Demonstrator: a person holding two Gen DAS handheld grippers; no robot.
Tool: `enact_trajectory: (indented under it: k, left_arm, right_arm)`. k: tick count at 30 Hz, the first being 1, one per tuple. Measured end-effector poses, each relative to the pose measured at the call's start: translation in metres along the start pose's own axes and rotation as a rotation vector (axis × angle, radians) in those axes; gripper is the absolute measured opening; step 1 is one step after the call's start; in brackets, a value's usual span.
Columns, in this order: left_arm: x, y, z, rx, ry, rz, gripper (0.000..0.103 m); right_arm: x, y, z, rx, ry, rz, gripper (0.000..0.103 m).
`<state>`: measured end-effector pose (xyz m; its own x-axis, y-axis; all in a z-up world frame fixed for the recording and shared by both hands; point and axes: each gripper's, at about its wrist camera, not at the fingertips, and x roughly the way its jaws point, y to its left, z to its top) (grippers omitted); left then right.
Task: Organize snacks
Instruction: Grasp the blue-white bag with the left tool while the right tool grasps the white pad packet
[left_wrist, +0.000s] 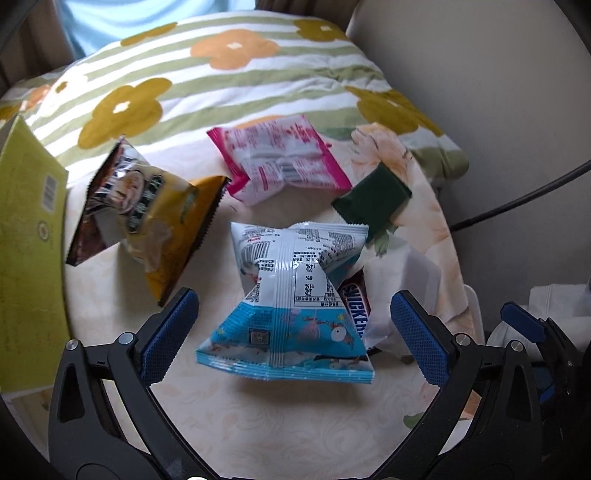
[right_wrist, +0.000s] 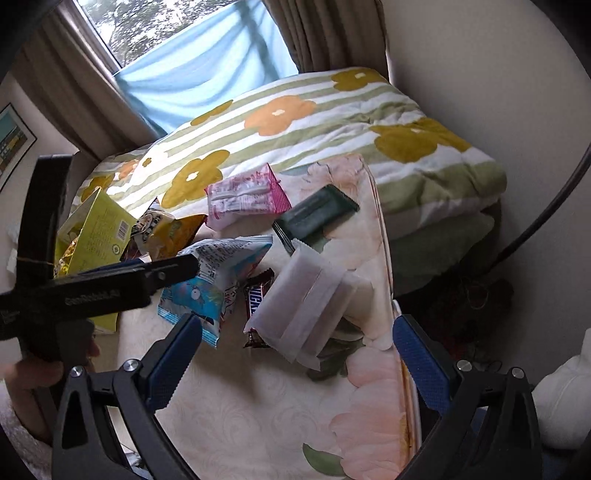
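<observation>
Snacks lie on a floral cloth. A blue-and-white packet (left_wrist: 291, 306) lies between the open fingers of my left gripper (left_wrist: 291, 325), partly over a Snickers bar (left_wrist: 356, 302). A yellow-brown packet (left_wrist: 147, 218) lies to its left, a pink packet (left_wrist: 284, 158) and a dark green packet (left_wrist: 373, 201) behind. In the right wrist view my right gripper (right_wrist: 295, 358) is open and empty, just short of a white packet (right_wrist: 306, 306) lying over the Snickers bar (right_wrist: 256, 291). The blue packet (right_wrist: 214, 280), pink packet (right_wrist: 245, 199) and green packet (right_wrist: 317, 216) show too.
A yellow-green box (left_wrist: 29, 254) stands at the left and also shows in the right wrist view (right_wrist: 98, 236). A flowered quilt (left_wrist: 221, 85) is heaped behind the snacks. The cloth's edge drops off at the right (right_wrist: 388, 280). A dark cable (right_wrist: 535, 221) runs down the right.
</observation>
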<state>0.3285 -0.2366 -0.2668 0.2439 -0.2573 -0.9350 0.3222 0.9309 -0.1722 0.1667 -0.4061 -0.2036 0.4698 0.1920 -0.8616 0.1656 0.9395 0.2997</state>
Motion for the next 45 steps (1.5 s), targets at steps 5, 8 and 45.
enact_trajectory:
  k: [5,8,45]
  left_arm:
    - [0.026,-0.002,0.004,0.045,0.050,0.001,0.095]
    - [0.039,-0.002,0.005,0.060,0.087,-0.004,0.085]
    - [0.001,0.024,0.008,0.121,-0.032,-0.014,0.058]
  right_arm:
    - [0.025,-0.006,0.000,0.077,0.029,0.002,0.103]
    - [0.037,-0.007,0.001,0.100,0.036,-0.001,0.103]
    - [0.095,0.008,0.003,0.188,0.015,-0.177,0.086]
